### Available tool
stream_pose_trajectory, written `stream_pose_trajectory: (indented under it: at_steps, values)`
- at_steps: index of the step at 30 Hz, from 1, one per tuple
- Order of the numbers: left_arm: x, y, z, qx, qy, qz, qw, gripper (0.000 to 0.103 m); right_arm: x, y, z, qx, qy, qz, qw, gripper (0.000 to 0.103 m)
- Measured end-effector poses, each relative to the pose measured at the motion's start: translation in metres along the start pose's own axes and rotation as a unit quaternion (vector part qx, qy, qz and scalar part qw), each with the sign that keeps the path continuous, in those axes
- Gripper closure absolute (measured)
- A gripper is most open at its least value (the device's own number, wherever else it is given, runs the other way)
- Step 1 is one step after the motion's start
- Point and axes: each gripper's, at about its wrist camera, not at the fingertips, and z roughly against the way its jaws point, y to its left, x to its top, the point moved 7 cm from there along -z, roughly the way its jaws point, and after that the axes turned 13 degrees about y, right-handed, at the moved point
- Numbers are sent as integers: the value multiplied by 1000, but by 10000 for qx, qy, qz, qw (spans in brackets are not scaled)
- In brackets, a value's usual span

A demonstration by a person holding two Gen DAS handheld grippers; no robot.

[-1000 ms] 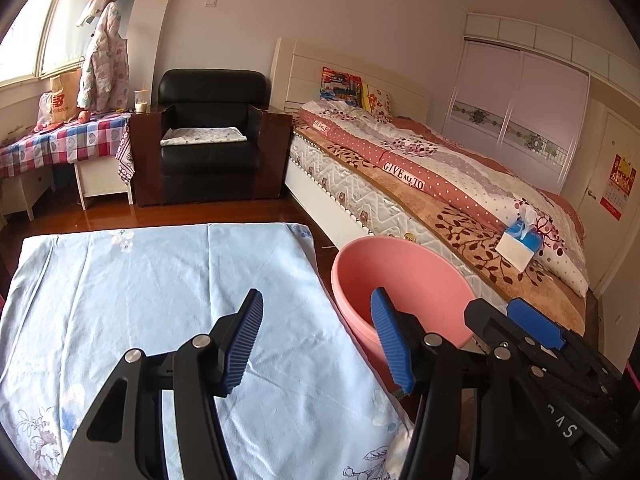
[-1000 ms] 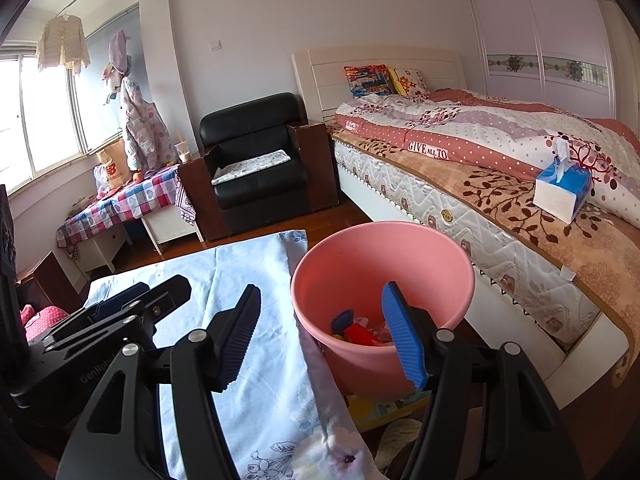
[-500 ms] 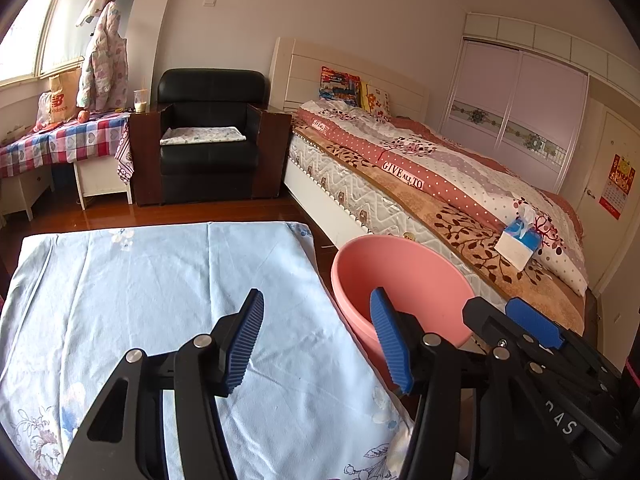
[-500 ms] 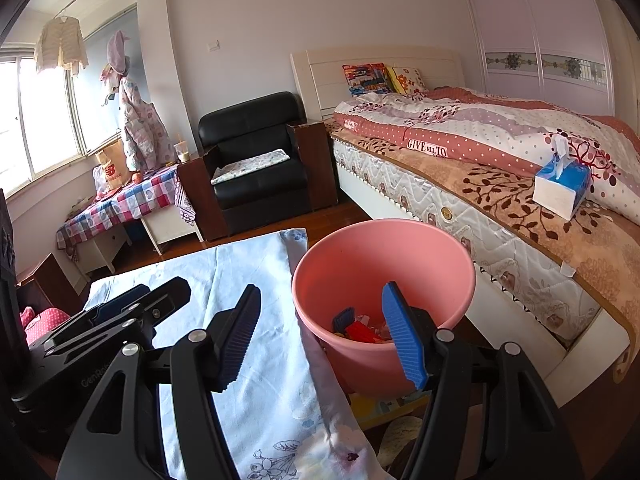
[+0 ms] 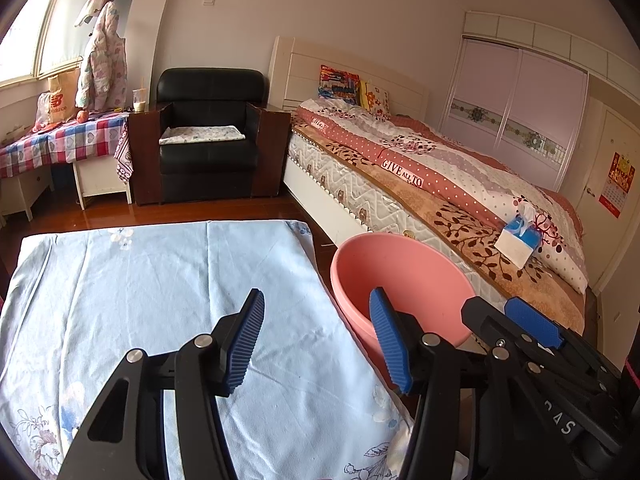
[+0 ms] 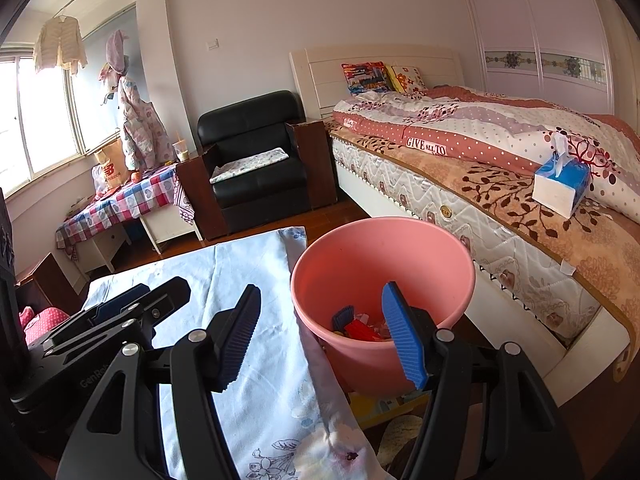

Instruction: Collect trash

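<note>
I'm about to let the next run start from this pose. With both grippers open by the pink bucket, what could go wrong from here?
1. The pink bucket stands on the floor right against the table edge; the right gripper hanging open beside its rim could knock it and spill the trash inside.
2. The loose blue cloth on the table could snag on the left gripper.
3. The two grippers are close together and might collide.

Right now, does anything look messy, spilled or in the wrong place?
Not much. The trash sits inside the pink bucket, and the blue floral cloth shows nothing on it. Only a tissue box lies on the bed, a slightly unusual spot.
</note>
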Motion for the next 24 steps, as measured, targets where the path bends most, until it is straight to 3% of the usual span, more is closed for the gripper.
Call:
stream_pose_trajectory:
  at_steps: [24]
  values:
    - [-6, -4, -5, -5, 35, -10, 10000, 49, 0, 0, -2, -11, 23, 3, 10000, 39]
